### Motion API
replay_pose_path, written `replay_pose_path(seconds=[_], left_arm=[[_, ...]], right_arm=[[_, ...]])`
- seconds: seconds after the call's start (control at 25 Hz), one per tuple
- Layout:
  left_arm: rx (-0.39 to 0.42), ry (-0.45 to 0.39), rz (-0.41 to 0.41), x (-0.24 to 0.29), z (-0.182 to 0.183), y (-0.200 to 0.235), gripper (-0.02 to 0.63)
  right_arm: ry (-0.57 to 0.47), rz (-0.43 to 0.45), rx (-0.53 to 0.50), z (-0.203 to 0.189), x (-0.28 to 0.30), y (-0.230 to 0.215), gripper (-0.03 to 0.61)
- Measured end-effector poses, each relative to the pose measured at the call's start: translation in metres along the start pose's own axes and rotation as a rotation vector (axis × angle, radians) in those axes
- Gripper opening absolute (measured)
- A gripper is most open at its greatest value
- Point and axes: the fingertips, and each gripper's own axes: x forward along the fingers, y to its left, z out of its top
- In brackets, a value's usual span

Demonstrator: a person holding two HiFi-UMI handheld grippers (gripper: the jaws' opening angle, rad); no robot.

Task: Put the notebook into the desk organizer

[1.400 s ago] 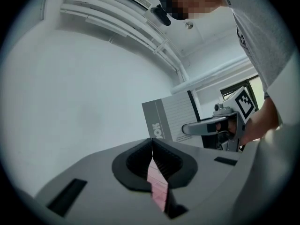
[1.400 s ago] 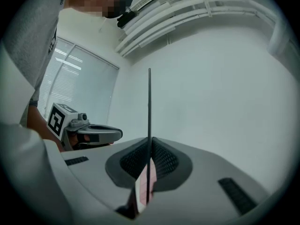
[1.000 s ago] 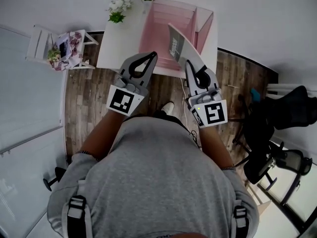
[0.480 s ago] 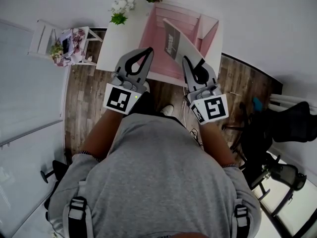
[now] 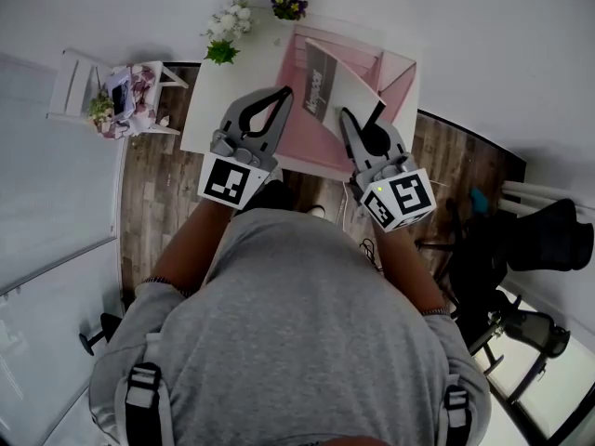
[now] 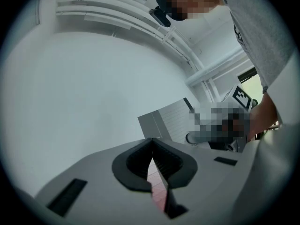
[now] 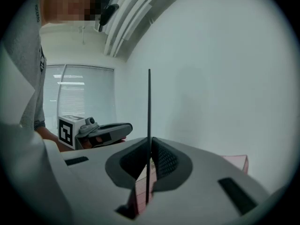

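Note:
A pink desk organizer (image 5: 398, 74) stands on a white table (image 5: 228, 100). A thin grey notebook (image 5: 327, 84) hangs tilted above its compartments, with my right gripper (image 5: 347, 117) shut on its near edge. In the right gripper view the notebook (image 7: 149, 102) shows edge-on as a dark upright line clamped between the closed jaws (image 7: 150, 143), and a corner of the organizer (image 7: 236, 161) shows low at the right. My left gripper (image 5: 285, 92) is shut and empty beside the organizer's left side. In the left gripper view the notebook (image 6: 169, 121) shows beyond the closed gripper (image 6: 152, 143).
Two small flower pots (image 5: 226, 26) stand at the table's far edge against the white wall. A small white stand (image 5: 112, 96) with items sits on the wooden floor at the left. A black office chair (image 5: 521, 230) stands at the right.
Both grippers have moved forward toward the wall. The notebook has travelled with the right gripper and now lies further over the organizer.

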Motion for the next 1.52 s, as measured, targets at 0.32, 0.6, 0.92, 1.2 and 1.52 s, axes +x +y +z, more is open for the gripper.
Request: replay_pose_path(seconds=[0.32, 0.6, 0.92, 1.2, 1.52], left_arm=[[-0.011, 0.01, -0.04, 0.019, -0.016, 0.026, 0.02], [-0.01, 0.017, -0.087, 0.028, -0.025, 0.031, 0.02], [-0.033, 0.029, -0.099, 0.029, -0.036, 0.039, 0.02], [-0.029, 0.047, -0.112, 0.032, -0.047, 0.045, 0.02], [-0.033, 0.056, -0.115, 0.034, -0.054, 0.053, 0.02]], right_arm=[[0.09, -0.054, 0.158, -0.017, 0.027, -0.027, 0.017], [0.155, -0.037, 0.32, -0.032, 0.045, -0.037, 0.017], [0.241, -0.006, 0.501, -0.054, 0.06, -0.038, 0.017], [0.307, 0.021, 0.623, -0.077, 0.077, -0.041, 0.018], [0.356, -0.013, 0.677, -0.099, 0.095, -0.054, 0.018]])
